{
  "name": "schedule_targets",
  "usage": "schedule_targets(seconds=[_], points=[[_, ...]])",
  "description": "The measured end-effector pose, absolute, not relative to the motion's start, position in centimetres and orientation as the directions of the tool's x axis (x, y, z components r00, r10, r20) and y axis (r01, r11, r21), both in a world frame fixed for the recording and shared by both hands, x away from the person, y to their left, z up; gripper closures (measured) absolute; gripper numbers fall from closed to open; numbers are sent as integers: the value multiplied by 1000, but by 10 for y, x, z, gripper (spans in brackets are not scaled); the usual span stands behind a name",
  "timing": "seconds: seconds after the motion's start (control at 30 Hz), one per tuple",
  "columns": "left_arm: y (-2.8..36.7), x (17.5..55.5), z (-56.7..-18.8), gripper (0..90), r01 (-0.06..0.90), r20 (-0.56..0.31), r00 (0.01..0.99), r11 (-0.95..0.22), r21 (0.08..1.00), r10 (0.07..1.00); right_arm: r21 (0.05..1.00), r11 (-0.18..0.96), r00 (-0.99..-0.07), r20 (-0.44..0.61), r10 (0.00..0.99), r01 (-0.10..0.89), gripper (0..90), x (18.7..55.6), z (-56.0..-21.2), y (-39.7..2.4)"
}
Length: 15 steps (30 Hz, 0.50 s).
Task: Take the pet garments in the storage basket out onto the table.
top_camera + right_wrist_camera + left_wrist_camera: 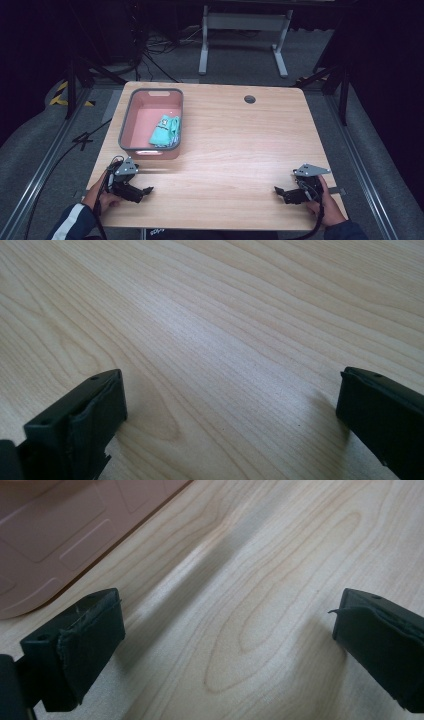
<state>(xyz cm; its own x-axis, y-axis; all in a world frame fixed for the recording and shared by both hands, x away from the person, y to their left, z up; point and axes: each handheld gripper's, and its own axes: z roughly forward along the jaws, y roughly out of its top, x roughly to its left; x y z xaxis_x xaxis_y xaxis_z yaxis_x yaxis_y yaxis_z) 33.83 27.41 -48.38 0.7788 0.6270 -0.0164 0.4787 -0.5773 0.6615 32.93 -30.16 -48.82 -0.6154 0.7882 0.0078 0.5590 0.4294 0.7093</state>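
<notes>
Light wood table (240,145); pink bin (131,111) far-left on it.

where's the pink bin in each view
High view: the pink bin sits at the table's left side, ahead of the left gripper, with a teal cloth inside.
Left gripper view: its pink wall is at the upper left corner, beyond the jaws.
Right gripper view: not in this picture; open jaws over wood.
Shared landmark: the light wooden tabletop.
</notes>
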Motion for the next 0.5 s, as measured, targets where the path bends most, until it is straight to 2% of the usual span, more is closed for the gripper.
schedule_targets(seconds=[0.5], points=[[274, 337, -483, 3, 488, -9, 767, -573, 658, 642, 709, 421, -599, 4, 800, 566, 3, 327, -488, -301]])
